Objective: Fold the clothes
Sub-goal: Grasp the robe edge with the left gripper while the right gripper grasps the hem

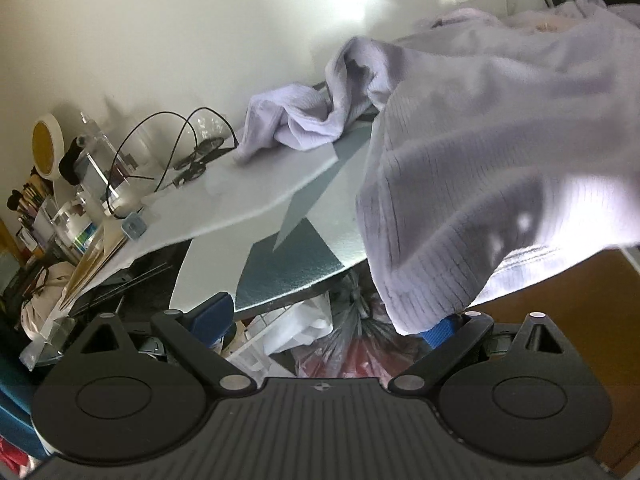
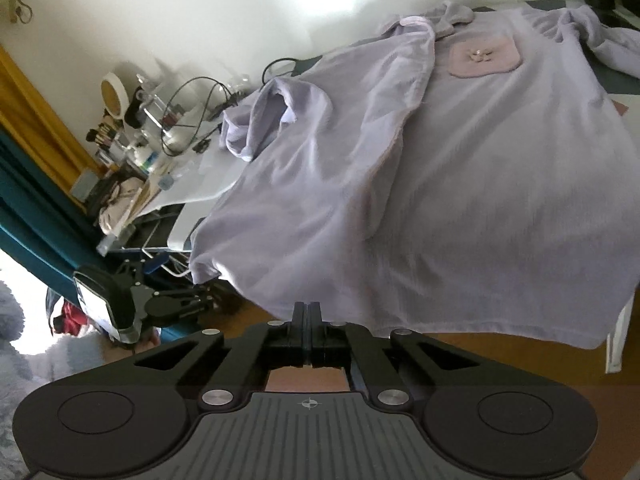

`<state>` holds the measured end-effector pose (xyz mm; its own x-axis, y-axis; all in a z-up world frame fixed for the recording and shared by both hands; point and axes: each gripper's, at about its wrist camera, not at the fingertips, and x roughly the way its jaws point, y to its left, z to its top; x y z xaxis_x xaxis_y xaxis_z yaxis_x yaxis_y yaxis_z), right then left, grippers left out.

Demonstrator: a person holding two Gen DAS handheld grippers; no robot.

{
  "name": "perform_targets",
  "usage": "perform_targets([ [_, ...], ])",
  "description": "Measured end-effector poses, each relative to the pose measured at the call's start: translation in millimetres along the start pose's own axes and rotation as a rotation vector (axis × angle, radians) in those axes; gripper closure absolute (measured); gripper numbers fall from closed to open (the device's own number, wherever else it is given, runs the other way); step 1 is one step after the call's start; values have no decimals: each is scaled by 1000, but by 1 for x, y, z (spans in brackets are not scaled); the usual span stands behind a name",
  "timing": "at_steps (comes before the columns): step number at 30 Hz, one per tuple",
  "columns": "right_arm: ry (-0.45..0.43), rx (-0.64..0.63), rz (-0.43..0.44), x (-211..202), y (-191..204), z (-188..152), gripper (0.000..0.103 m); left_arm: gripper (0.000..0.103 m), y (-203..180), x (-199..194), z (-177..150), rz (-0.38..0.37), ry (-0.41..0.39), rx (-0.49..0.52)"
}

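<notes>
Lilac ribbed knit top (image 2: 460,184), pale pink chest pocket (image 2: 485,57): spread across the grey table (image 1: 304,276), hem hanging over the near edge where you can reach it. Your right gripper (image 2: 307,314): clenched, pads meeting at the hem; whether cloth is caught between them cannot be told. Your left gripper (image 1: 336,316): fingers spread wide, released, one blue pad under the drooping hem corner. One sleeve (image 1: 296,120) bunched toward the white wall. Table end: black cables (image 1: 176,140), round mirror (image 1: 48,146), makeup brushes (image 1: 26,196). Wooden floor below.
</notes>
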<state>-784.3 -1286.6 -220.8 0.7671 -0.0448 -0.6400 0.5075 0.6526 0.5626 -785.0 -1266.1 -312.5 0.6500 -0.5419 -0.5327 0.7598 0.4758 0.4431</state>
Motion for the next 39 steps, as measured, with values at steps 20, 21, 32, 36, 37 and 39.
perform_targets([
  [20,-36,-80,-153,112,-34,-16,52,94,27,-33,28,-296,17,-193],
  [21,-50,-74,-149,116,-35,-16,48,94,29,-35,30,-301,19,-207],
  [32,-25,-27,44,97,-41,-20,95,95,52,-34,25,-306,68,-394],
  [36,7,5,147,61,-42,-28,96,95,46,-26,13,-299,93,-420],
  [37,22,5,163,53,-42,-30,96,94,42,-24,12,-302,97,-413],
  [39,36,36,181,44,-47,-30,96,94,35,-20,10,-301,109,-397],
])
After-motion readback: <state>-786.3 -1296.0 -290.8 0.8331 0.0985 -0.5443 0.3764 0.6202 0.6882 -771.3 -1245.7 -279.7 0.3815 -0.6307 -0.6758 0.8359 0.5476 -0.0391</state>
